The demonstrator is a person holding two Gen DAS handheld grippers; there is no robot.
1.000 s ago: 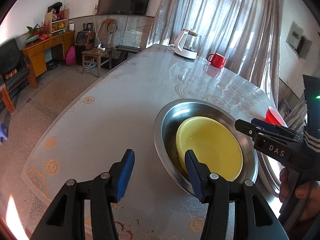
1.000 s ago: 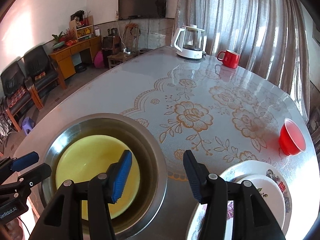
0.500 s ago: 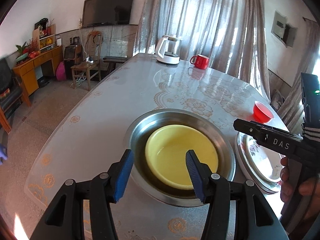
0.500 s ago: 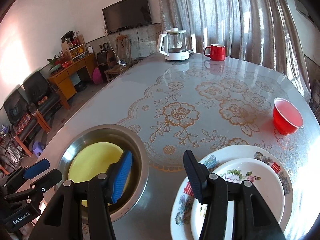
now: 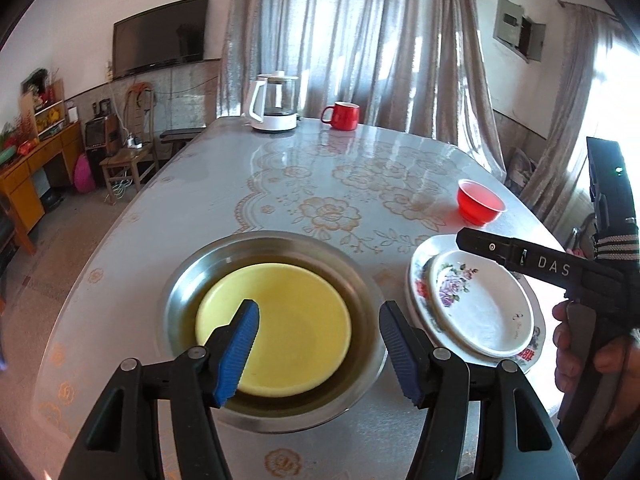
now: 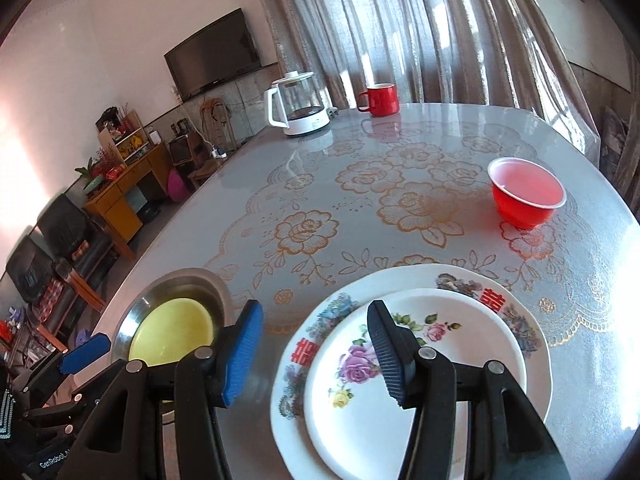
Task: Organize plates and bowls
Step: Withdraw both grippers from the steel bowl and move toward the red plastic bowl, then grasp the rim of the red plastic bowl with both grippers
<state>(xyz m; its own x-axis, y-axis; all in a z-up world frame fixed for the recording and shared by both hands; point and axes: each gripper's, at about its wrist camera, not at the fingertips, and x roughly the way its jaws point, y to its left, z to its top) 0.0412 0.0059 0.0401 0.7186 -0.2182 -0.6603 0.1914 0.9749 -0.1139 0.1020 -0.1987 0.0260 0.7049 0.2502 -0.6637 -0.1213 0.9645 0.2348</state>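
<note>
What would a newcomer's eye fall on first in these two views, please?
Probably the yellow plate lying inside the steel basin, right before the open left gripper. Beside the basin, toward the right gripper, a small floral plate sits stacked on a larger patterned plate. Further back on the flowered tablecloth, a red bowl stands alone.

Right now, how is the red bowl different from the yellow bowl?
The red bowl stands alone on the bare tablecloth, while the yellow bowl sits nested inside a steel basin. The red bowl looks narrow and steep-sided; the yellow bowl looks wide and shallow. The red bowl has a pale rim; the yellow bowl is one colour all over. Both are upright and look empty.
</note>
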